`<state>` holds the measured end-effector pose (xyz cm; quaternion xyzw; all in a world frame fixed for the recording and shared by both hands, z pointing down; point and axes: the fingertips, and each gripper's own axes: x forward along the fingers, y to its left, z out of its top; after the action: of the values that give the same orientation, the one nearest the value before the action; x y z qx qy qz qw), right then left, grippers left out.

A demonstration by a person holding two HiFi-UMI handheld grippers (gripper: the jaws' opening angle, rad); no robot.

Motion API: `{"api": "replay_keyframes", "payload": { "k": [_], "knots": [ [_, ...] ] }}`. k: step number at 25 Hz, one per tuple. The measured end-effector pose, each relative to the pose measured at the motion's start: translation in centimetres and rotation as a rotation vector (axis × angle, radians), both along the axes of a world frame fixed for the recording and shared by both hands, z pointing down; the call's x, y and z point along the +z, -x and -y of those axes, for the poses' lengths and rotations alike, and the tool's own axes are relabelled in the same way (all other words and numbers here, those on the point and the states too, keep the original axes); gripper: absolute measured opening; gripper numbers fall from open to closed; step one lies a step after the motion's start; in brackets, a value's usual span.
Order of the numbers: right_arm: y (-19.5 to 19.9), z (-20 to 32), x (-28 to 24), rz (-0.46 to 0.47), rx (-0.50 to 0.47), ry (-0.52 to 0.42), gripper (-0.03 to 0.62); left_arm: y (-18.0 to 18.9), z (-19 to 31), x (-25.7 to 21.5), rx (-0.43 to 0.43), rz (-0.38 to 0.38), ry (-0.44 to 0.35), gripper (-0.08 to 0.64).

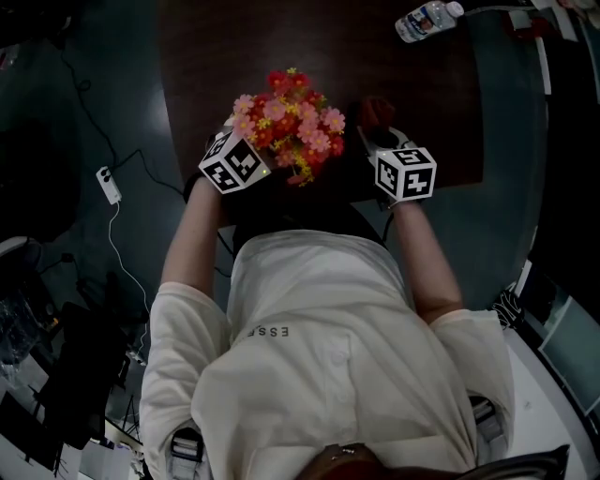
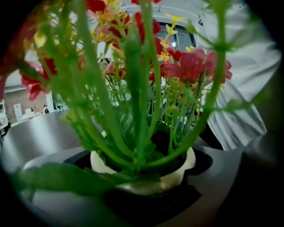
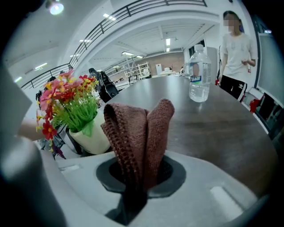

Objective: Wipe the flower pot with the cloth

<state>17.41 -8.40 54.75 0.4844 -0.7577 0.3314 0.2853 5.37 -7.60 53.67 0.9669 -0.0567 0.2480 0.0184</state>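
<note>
Dark brown wood of a table [image 1: 281,37] filled the upper part of the head view, with grey-green floor on either side of it. A clear water bottle [image 1: 427,21] lay near the table's far right corner. On the floor at the left, a white switch box [image 1: 110,185] hung on a thin cable. The person in a pale shirt [image 1: 328,328] stood at the near edge of the table, both forearms reaching forward.

The left gripper [image 1: 246,157] pointed in under a bunch of red, pink and yellow flowers [image 1: 291,122]. Its own view looked up through thick green stems, and the cream flower pot [image 2: 175,179] sat between its jaws. The jaws stood wide apart around the pot. A dark gap showed on the pot's left side, while the right jaw lay close against the rim; I could not tell whether it touched. Whether the pot rested on the table could not be made out either.

The right gripper [image 1: 382,139] was just to the right of the flowers. Its jaws were closed on a brown knitted cloth [image 3: 142,133], which stood up from them in a loose fold. From that view the pot was off to the left of the cloth, apart from it. Another person [image 3: 237,53] stood beyond the far end of the table, near the bottle.
</note>
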Motion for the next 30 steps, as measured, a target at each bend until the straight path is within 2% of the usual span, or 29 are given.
{"api": "replay_keyframes", "payload": {
  "k": [4, 10, 15, 21, 27, 30],
  "knots": [
    [1.0, 0.1, -0.8, 0.01, -0.027, -0.025, 0.046, 0.7, 0.6, -1.5, -0.107, -0.037, 0.082, 0.574],
    [4.5, 0.3, -2.7, 0.045, -0.093, -0.073, 0.046, 1.6, 1.6, -7.6, -0.277, -0.136, 0.194, 0.574],
    [9.6, 1.1, -5.1, 0.084, -0.207, -0.153, 0.046, 2.4, 2.8, -12.0, -0.329, -0.136, 0.18, 0.574],
    [15.6, 0.9, -8.8, 0.126, -0.336, -0.264, 0.046, 3.8, 3.7, -14.9, -0.395, -0.157, 0.154, 0.574],
    [19.9, -0.3, -11.3, 0.174, -0.413, -0.311, 0.046, 5.5, 4.5, -17.3, -0.434, -0.199, 0.121, 0.574],
    [21.3, -1.2, -12.0, 0.202, -0.451, -0.32, 0.046, 5.7, 4.6, -18.1, -0.45, -0.224, 0.129, 0.574]
  ]
}}
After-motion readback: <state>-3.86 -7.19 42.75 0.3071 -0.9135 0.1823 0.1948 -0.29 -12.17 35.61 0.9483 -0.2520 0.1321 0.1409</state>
